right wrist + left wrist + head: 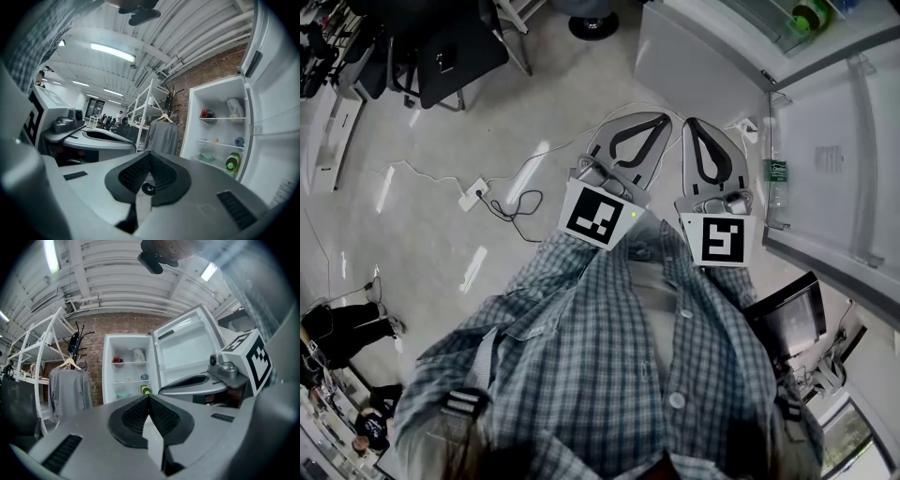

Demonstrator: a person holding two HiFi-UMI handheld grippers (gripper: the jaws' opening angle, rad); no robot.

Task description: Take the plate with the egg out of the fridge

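Two claws, the left claw (661, 120) and the right claw (692, 124), are hanging side by side before the shirt (609, 347), aiming at the open fridge (108, 371), both closed and gripping nothing.

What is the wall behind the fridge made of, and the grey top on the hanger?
The wall looks like bare brick: reddish-brown, matte, with thin mortar lines. The grey top looks like soft cloth, though which kind is unclear: it hangs limp from the hanger, with folds.
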